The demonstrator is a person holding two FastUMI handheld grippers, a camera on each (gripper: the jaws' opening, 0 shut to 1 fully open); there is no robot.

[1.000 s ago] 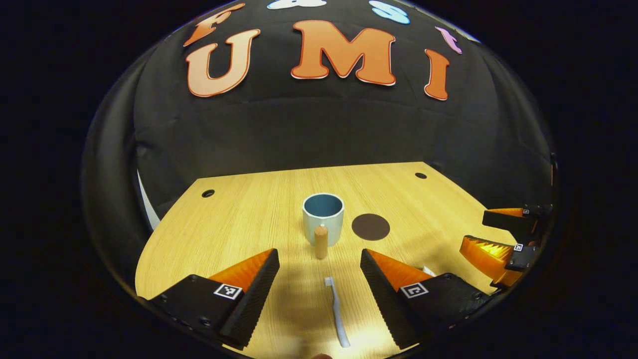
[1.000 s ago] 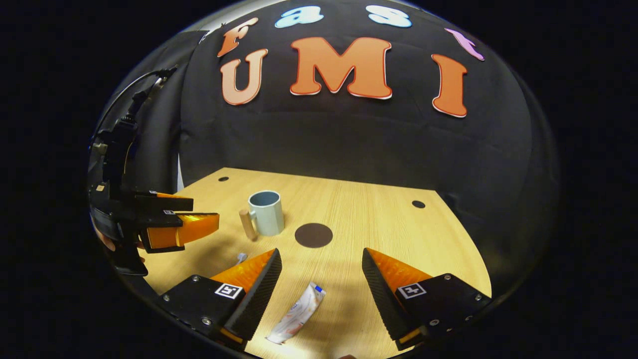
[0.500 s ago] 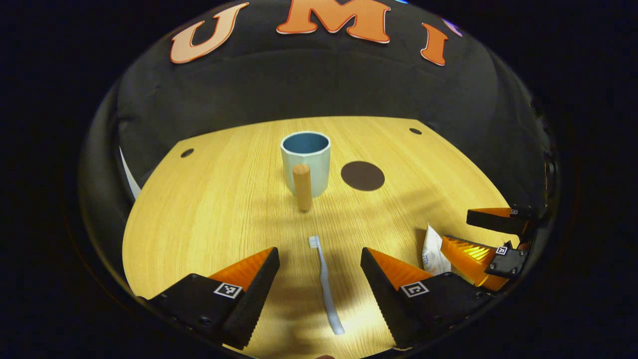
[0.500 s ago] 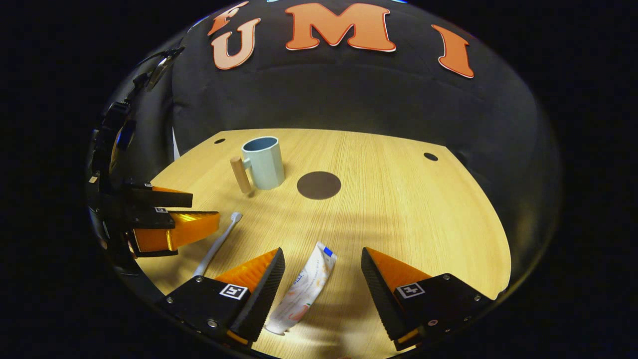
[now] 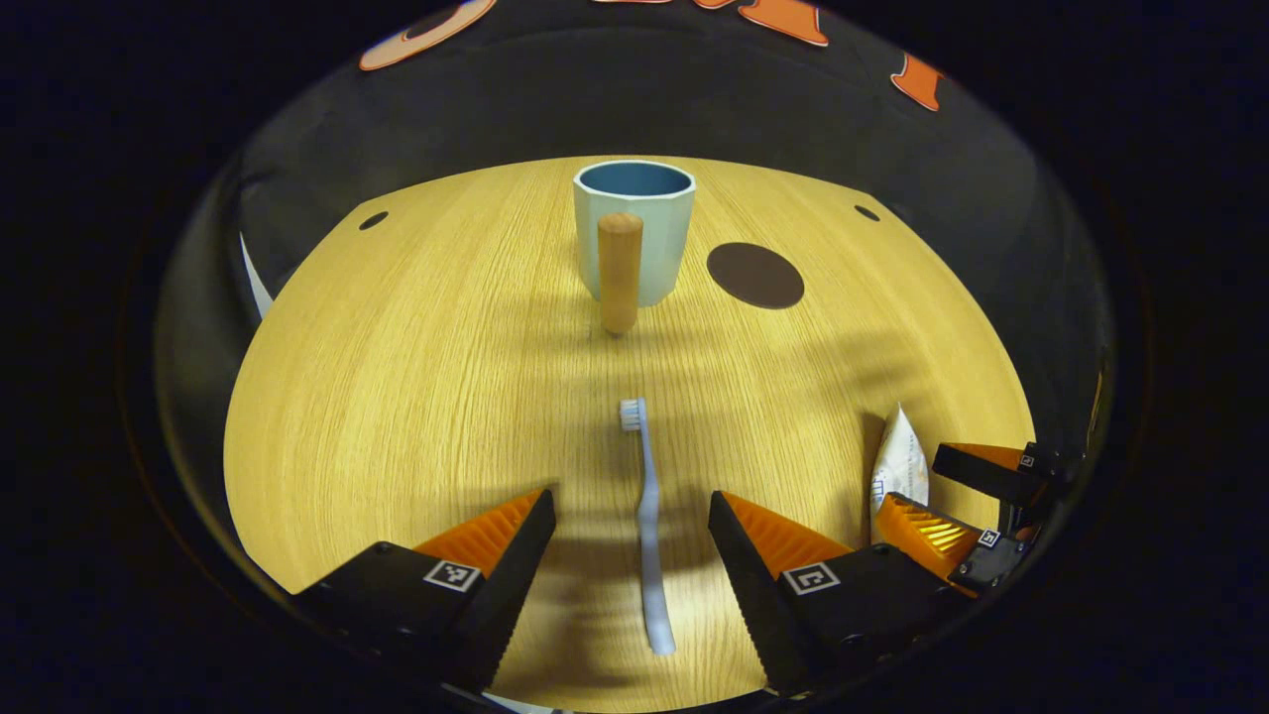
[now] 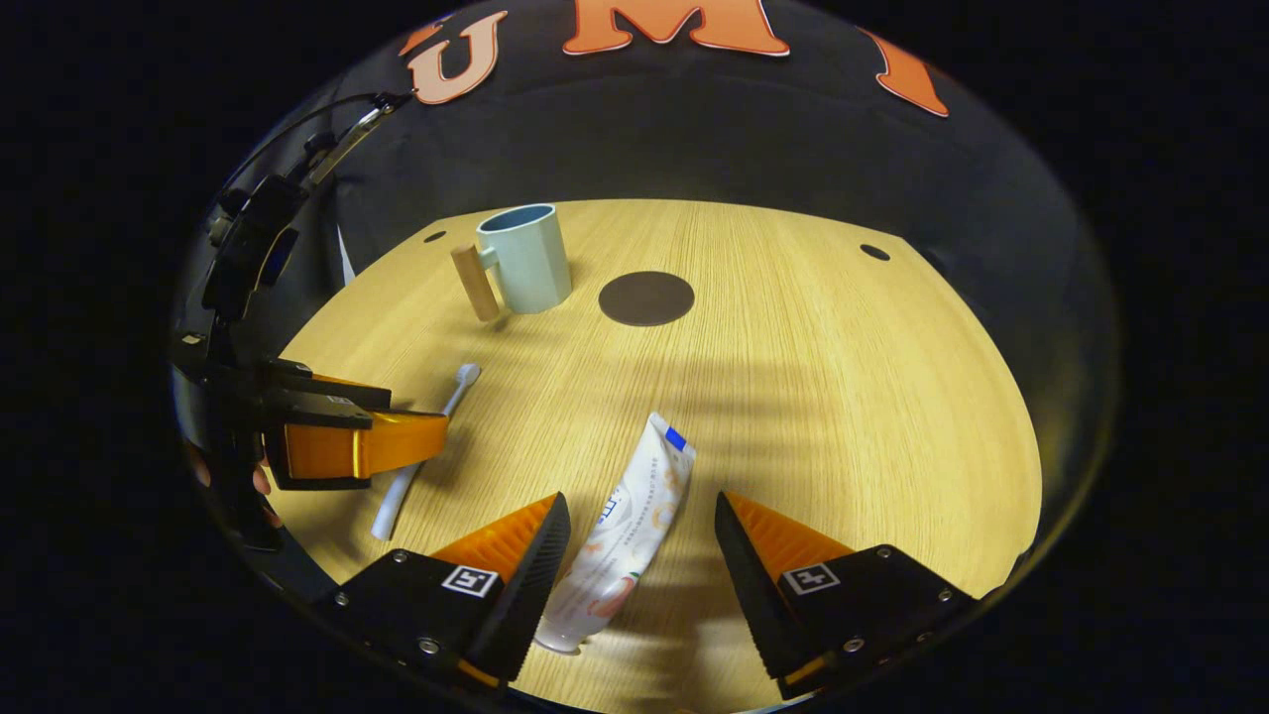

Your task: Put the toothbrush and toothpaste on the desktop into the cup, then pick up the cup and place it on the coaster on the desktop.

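0 steps done so far: we've got the left gripper (image 5: pixel 630 506) wide open over the toothbrush (image 5: pixel 646 516), right gripper (image 6: pixel 642 511) open astride the toothpaste (image 6: pixel 625 526); cup (image 5: pixel 634 233) empty, coaster (image 5: pixel 754 275) bare on the worktop (image 5: pixel 416 377).

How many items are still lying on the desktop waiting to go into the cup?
2. The toothbrush lies flat between the left tongs, open. The toothpaste lies flat between the right tongs, open. The cup looks empty, though its bottom is hidden.

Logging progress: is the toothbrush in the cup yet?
No. The toothbrush lies flat on the desk, between the open left gripper's fingers; the cup stands apart.
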